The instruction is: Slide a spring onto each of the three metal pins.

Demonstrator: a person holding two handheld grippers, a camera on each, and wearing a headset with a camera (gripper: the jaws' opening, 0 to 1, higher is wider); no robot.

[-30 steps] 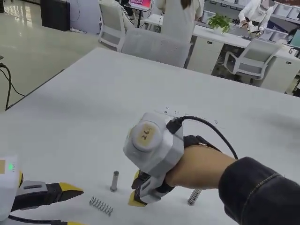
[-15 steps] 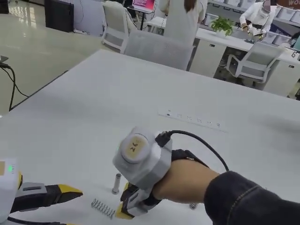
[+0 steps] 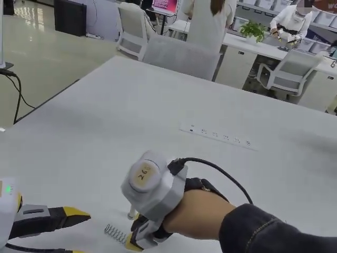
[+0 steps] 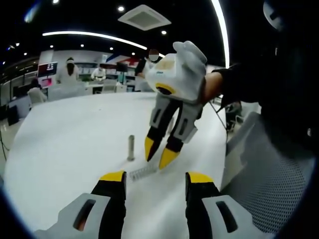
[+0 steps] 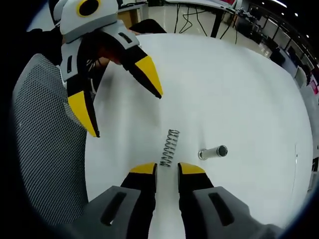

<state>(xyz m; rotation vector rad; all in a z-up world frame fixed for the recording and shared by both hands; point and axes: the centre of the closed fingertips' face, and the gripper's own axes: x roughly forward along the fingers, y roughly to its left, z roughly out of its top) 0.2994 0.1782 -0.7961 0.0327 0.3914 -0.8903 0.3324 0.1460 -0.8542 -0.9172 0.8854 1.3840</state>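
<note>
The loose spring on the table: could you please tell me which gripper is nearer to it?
Right. The right gripper hovers at one end of the spring; the left gripper sits farther off.

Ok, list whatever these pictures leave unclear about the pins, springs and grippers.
- Head view: the pin is mostly hidden behind the right hand-held gripper; only its foot shows.
- Head view: the sleeve covers the table beyond it, so any further pins or springs there cannot be counted.
- Left gripper view: whether the right hand-held gripper's tips touch the spring is too close to tell.
</note>
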